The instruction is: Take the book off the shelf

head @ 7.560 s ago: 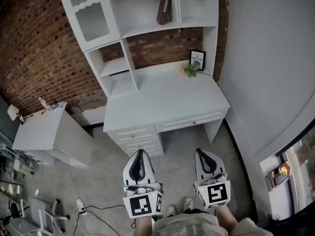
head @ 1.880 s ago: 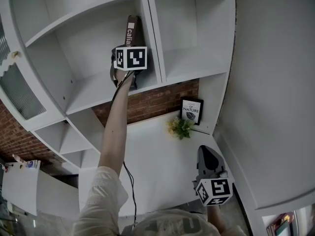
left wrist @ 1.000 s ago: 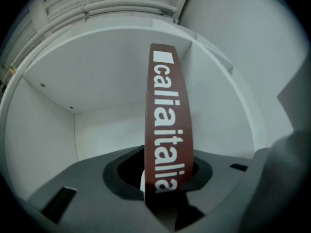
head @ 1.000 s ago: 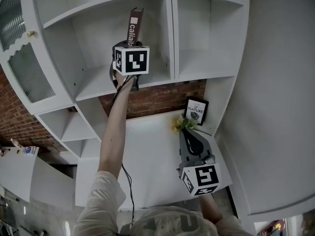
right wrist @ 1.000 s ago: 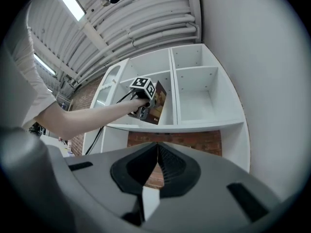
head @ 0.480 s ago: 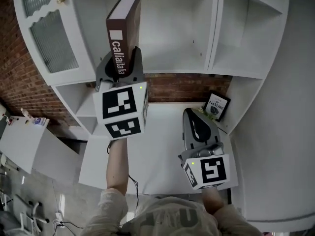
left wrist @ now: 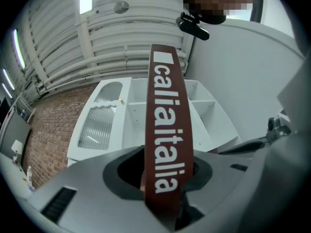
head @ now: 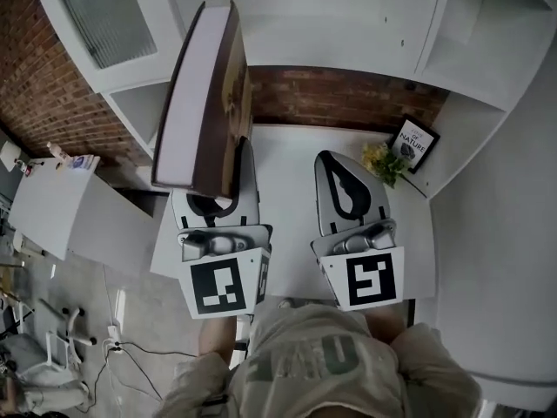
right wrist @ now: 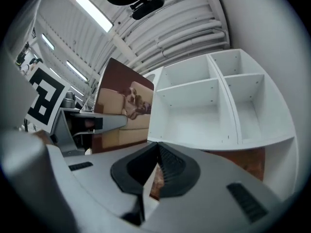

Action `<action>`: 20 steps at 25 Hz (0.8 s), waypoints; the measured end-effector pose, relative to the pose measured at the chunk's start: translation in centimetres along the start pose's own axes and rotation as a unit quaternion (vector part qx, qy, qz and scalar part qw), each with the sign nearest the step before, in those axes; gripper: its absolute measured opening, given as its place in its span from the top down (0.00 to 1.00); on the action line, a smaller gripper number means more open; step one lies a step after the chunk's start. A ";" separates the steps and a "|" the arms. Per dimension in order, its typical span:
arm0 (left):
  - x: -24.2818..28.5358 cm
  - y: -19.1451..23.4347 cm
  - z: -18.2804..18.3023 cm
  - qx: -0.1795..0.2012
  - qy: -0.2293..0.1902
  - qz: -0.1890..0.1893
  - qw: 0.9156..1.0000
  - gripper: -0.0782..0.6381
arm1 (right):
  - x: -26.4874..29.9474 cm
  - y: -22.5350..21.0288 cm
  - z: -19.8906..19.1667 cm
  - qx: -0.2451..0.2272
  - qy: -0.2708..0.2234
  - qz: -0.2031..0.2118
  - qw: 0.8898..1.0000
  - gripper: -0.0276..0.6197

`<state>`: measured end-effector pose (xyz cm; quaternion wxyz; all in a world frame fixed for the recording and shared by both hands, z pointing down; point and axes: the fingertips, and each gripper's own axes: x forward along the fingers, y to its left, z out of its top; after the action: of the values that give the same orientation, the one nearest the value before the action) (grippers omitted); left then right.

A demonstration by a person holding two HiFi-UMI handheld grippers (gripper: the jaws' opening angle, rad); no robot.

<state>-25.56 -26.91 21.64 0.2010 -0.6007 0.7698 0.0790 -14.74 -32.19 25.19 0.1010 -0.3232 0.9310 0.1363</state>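
Jaws of left gripper [head: 246,159]: clenched on the lower end of the book [head: 196,103], one pad on each cover. Left gripper view: brown spine with white lettering "callaitalia" faces the camera and rises toward 12 o'clock.

Jaws of right gripper [head: 335,165]: pressed together, nothing between them. Right gripper view confirms that the ribbed pads meet.

Book position: in the air, clear of the shelf unit [head: 348,16] and not touching it. Head view: it stands up from the left gripper toward 12 o'clock, leaning slightly to 11, pale page edge turned to 9 o'clock. It hangs over the 9 o'clock edge of the white counter [head: 287,159]. From the right gripper view, a photo shows on the cover at 10 o'clock.

Right gripper sits at 3 o'clock of the left one, near it, not touching.

Small plant [head: 383,162] at 2 o'clock of the right gripper, framed print [head: 413,142] just beside it. Brick wall [head: 339,98] at 12 o'clock, between counter and shelf unit.
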 end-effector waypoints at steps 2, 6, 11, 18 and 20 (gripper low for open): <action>-1.1 0.4 -0.9 -0.023 -0.002 0.010 1.000 0.68 | 0.0 1.0 -0.6 0.007 0.005 0.013 1.000 0.93; -2.2 0.6 -2.2 -0.037 0.009 0.022 0.999 0.68 | -0.3 1.7 -1.4 0.014 0.013 0.018 1.000 0.93; -2.2 0.4 -2.1 -0.030 0.013 0.019 0.999 0.68 | -0.8 1.8 -1.7 0.010 0.020 0.010 1.000 0.93; -1.5 -0.5 -0.8 -0.038 -0.001 0.004 0.999 0.68 | -1.6 0.3 -1.4 0.008 0.015 -0.017 1.000 0.93; -1.5 -1.0 -0.6 -0.042 -0.003 -0.004 0.999 0.68 | -1.8 -0.1 -1.3 0.008 0.015 -0.023 1.000 0.93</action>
<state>-24.50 -26.09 22.93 0.1778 -0.6112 0.7631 0.1120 -13.41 -31.62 26.90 0.0927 -0.3459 0.9257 0.1221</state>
